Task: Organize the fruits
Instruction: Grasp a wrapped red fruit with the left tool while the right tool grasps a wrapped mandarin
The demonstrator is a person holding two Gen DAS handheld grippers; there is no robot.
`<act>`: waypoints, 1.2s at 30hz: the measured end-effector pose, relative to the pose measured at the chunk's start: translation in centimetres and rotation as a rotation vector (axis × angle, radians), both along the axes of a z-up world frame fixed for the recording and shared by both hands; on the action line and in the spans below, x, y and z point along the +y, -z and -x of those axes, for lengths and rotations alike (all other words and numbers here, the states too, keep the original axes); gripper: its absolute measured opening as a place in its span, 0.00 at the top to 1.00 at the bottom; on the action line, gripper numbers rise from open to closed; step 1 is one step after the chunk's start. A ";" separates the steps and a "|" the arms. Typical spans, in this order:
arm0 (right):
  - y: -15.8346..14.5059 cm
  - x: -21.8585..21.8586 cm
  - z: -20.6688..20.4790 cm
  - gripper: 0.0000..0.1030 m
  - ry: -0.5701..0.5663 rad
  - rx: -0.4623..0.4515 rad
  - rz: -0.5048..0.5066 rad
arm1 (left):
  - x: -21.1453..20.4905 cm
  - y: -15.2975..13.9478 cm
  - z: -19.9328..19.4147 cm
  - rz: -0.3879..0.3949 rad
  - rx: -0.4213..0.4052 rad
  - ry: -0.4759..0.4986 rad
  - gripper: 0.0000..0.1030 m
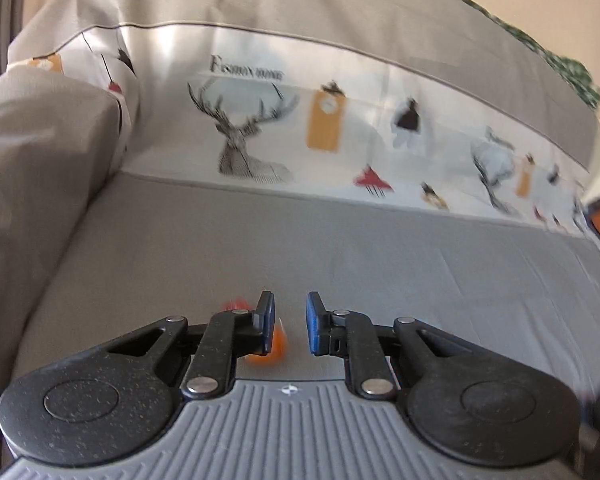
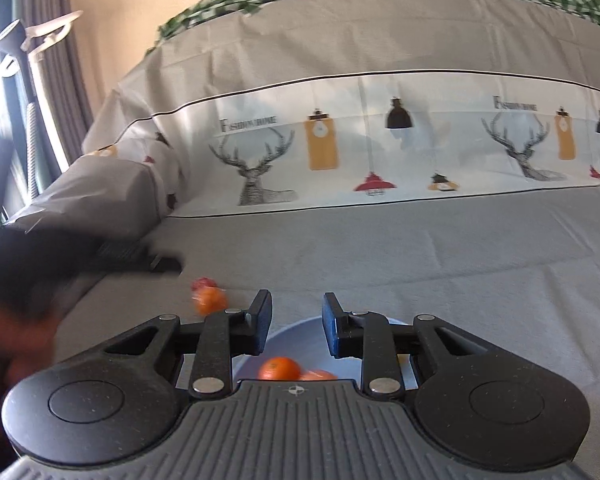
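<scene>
**Two grippers hovering over fruit on a grey sheet**

The left gripper is pointing down at the flat grey fabric sheet. Its blue-padded jaws are standing narrowly apart, with only bare sheet showing in the gap. A small round orange fruit, blurred, is lying on the sheet and peeking out from behind the left finger, not between the pads. A red blur is showing just beyond it.

The right gripper is hanging over a pale blue round bowl, its jaws also apart and gripping nothing. Two orange fruits in the bowl are sitting against each other. A third orange fruit with something red beside it is lying on the sheet to the left of the bowl. A white fabric band printed with deer heads and lamps is running behind everything.
</scene>
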State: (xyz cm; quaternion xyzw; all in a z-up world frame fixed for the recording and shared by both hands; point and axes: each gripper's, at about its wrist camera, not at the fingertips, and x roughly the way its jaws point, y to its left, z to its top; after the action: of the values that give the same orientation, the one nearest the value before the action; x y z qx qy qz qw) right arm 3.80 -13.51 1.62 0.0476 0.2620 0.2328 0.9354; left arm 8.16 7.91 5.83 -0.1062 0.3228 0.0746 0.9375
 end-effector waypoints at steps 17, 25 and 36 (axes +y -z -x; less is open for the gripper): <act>1.1 8.8 -5.3 0.71 -0.110 0.069 0.019 | 6.9 2.9 -3.3 0.085 0.095 -0.160 0.82; 4.2 14.3 -9.5 0.43 -0.125 0.120 0.101 | 9.1 3.3 -3.5 0.125 0.139 -0.220 0.82; 6.3 15.7 -11.7 0.64 -0.172 0.209 0.133 | 8.8 4.4 -4.7 0.192 0.173 -0.194 0.61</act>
State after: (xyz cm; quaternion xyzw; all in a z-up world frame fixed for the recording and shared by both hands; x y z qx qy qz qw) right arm 15.49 2.22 -4.72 -0.0132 0.3760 0.2878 0.8807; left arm 12.91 16.73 1.39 -0.2191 0.3964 0.1426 0.8801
